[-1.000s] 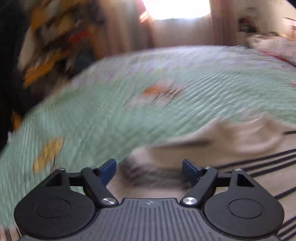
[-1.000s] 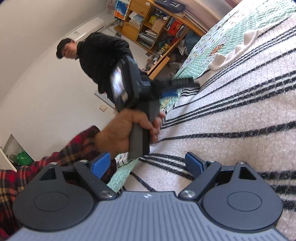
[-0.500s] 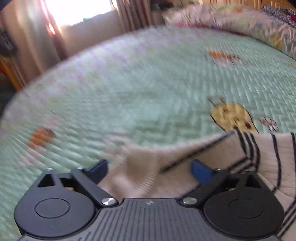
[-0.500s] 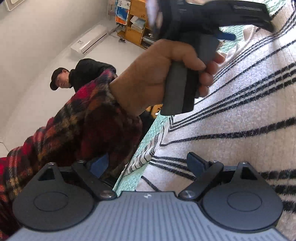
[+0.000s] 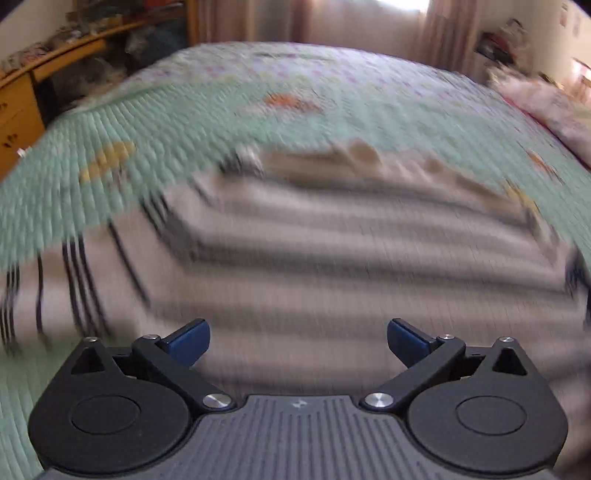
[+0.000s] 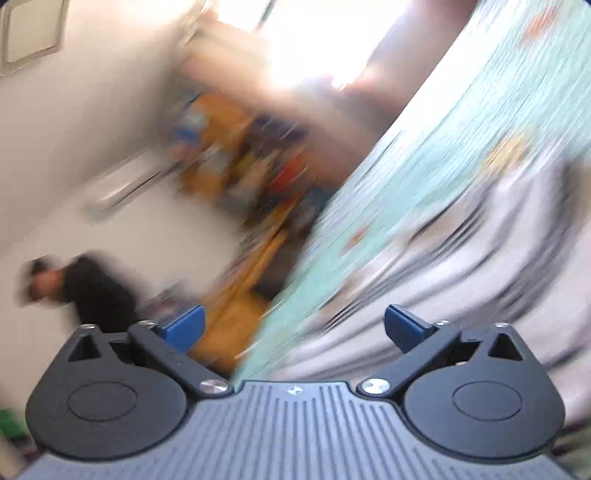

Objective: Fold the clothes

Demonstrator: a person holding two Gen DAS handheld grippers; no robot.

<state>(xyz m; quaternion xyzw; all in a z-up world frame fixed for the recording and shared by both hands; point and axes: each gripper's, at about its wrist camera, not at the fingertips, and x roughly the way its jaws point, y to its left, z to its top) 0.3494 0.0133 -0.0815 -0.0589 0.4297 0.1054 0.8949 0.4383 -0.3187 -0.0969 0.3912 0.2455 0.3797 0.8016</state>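
The left gripper (image 5: 298,341) has just been opening and stands wide with nothing between its blue pads, above the striped cream garment (image 5: 332,258), which lies spread on the green quilted bed cover (image 5: 110,147). The right gripper (image 6: 293,328), also just opened wide and empty, sits beside the garment's edge. Beyond the bed, blurred, are wooden shelves (image 6: 236,147), a curtained window (image 5: 402,14) and a person in black (image 6: 96,291).

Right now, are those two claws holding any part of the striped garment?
Nothing is held. The left gripper and right gripper have just been opening, both empty above the striped garment.
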